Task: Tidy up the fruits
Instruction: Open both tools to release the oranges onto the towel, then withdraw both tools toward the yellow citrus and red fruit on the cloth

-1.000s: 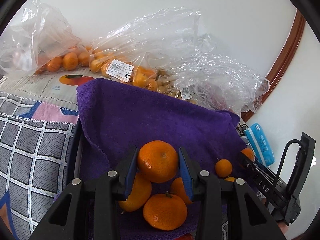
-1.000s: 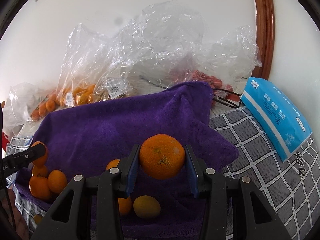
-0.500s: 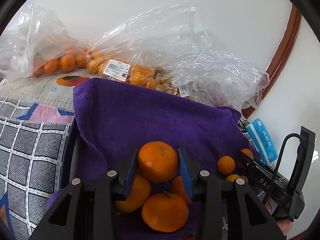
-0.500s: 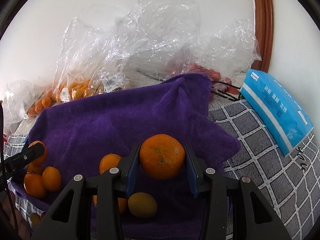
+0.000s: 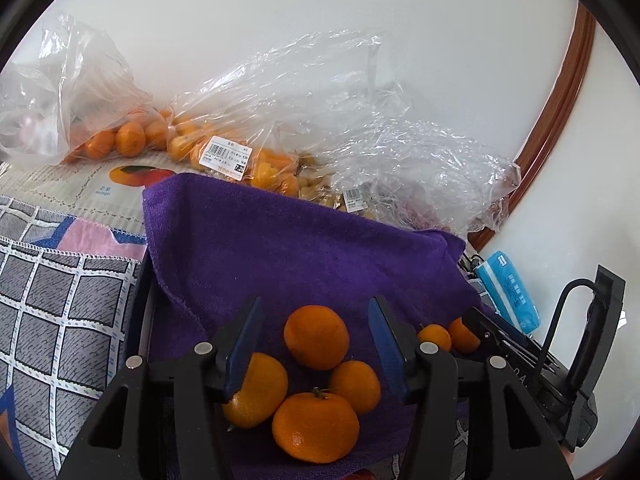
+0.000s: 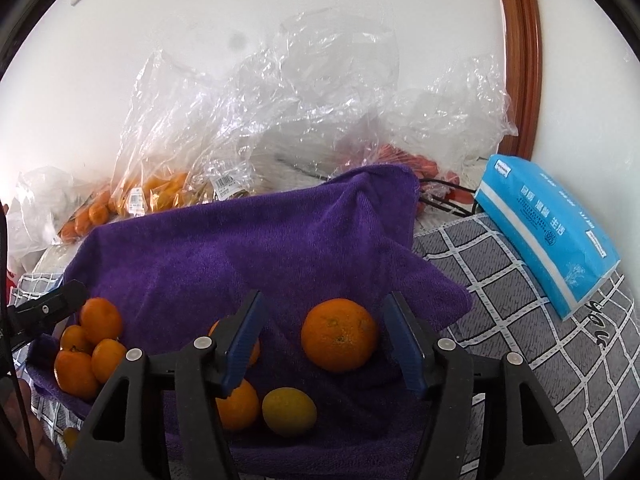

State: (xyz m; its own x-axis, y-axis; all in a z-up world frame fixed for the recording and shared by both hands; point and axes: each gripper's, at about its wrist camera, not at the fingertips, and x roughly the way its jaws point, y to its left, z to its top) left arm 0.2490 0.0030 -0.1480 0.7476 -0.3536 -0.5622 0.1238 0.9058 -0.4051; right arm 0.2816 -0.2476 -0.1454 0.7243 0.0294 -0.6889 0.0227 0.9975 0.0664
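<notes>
On the purple towel: both of your tools stood spread wide with fruit lying loose between the fingers.
Left tool [image 5: 316, 340]: you had it open, gripping nothing; one orange [image 5: 316, 337] sat between the blue pads, apparently resting on the cluster.
Left cluster: three more oranges [image 5: 315, 426] lay packed together just below it, touching one another.
Right tool [image 6: 326, 344]: you had it open too, empty; a larger orange [image 6: 339, 334] rested on the towel between its fingers, clear of both pads.
Nearby fruit: a yellowish one [image 6: 289, 411] and another orange lay just beside your right tool's left finger.
Progress: two groups sat on the towel, so by my reading part of the sorting was done.
Remaining: the clear plastic bags [image 5: 224, 136] behind the towel held many small oranges, so much seemed left for you.
Surface: the purple towel [image 5: 304, 256] was draped over something dark-edged, on a grey checked cloth [image 6: 520, 304].
Room: a white wall, a brown curved wooden frame [image 5: 560, 120], and a blue tissue pack [image 6: 548, 228] on the right.
</notes>
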